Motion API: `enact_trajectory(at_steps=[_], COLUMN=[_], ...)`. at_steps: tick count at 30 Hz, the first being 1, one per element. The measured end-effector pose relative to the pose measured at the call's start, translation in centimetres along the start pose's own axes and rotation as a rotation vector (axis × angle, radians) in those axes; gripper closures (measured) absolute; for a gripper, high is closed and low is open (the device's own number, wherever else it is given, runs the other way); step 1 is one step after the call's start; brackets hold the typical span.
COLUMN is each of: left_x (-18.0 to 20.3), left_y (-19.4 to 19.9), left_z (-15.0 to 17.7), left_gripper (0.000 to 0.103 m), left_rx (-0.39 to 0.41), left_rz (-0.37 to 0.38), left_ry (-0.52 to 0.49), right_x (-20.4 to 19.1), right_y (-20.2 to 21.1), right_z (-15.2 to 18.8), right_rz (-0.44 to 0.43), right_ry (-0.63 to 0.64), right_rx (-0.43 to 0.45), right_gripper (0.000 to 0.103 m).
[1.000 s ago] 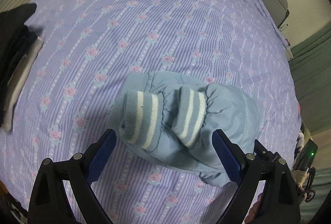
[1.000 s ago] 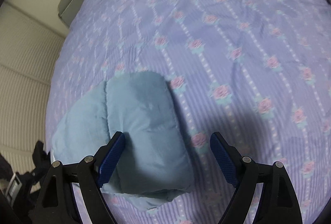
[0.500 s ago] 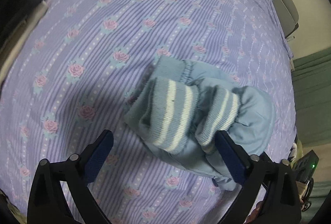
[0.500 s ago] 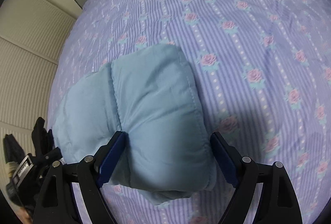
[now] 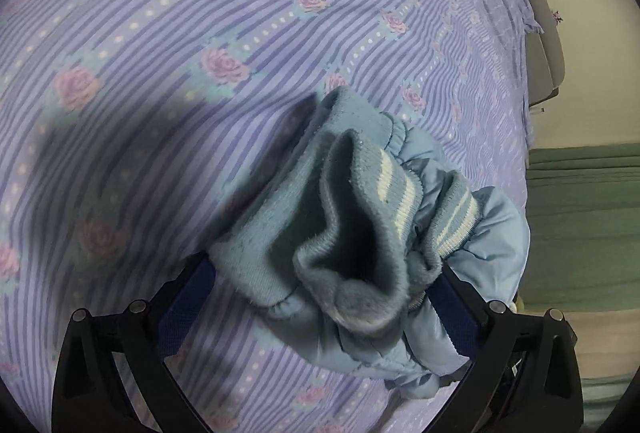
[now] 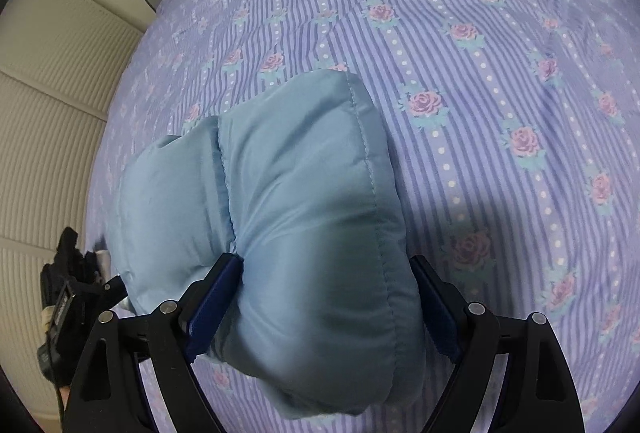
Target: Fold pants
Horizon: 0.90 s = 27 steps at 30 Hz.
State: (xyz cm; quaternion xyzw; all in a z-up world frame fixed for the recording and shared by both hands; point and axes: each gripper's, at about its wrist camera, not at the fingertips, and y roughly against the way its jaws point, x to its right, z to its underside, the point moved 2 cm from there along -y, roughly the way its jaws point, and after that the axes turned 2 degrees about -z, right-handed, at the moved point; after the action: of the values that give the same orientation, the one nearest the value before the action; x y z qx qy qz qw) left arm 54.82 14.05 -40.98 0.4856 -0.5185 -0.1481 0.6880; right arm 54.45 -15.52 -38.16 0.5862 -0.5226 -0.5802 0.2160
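Between the fingers of our left gripper (image 5: 320,297) sits the cuffed end of the pants (image 5: 360,233), one cuff opening facing us and the second cuff just to its right. The rest of the bundle trails off to the right and below our right finger. The bedsheet (image 5: 200,53) lies under the pants and spreads ahead and to the left; a headboard (image 5: 548,45) runs along its far right edge.

Between the fingers of our right gripper (image 6: 326,297) sits the padded folded end of the pants (image 6: 312,213), a second lobe bulging just left of our left finger. The bedsheet (image 6: 480,73) stretches ahead and right, and the other gripper (image 6: 68,297) is at far left.
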Motion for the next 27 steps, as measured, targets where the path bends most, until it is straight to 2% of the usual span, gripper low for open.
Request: enact_trajectory(at_steps=[7,9,11,14,17,21,27], left_x=[-0.5,-0.3,0.0,0.5,1.6,3.9,5.3], left_y=[0.0,0.4,0.9,1.7,2.6,3.5,5.4], left_z=[0.3,0.3,0.4,0.5,0.9,1.3,2.4], left_gripper=[0.002,0.012,0.025,0.038,0.046,0.05,0.052], left_rx=[0.014,0.008,0.003,0.009,0.026,0.053,0.069], left_rz=[0.032,0.048,0.055,0.047,0.009,-0.059,-0.07], left_ry=[0.029,0.023,0.016,0.008,-0.055,-0.143,-0.189], right_x=[0.3,0.2,-0.3,-1.4,-2.1,-3.5,-4.6], right_y=[-1.0,-1.0,-0.5,0.3,1.0,2.5,5.2], right_z=[-0.5,-0.5,-0.4,-0.3,-0.3,-0.1,0.5], right_rz=[-0.029,-0.027,-0.03,0.003,0.022,0.064,0.08], right_ry=[-0.027,-0.028,-0.014,0.03,0.061,0.148,0.203], right_rx=[-0.007,-0.012,-0.01,-0.001,0.0,0.018,0.057], right_gripper=[0.016,0.018,0.028,0.034,0.041,0.049,0.052])
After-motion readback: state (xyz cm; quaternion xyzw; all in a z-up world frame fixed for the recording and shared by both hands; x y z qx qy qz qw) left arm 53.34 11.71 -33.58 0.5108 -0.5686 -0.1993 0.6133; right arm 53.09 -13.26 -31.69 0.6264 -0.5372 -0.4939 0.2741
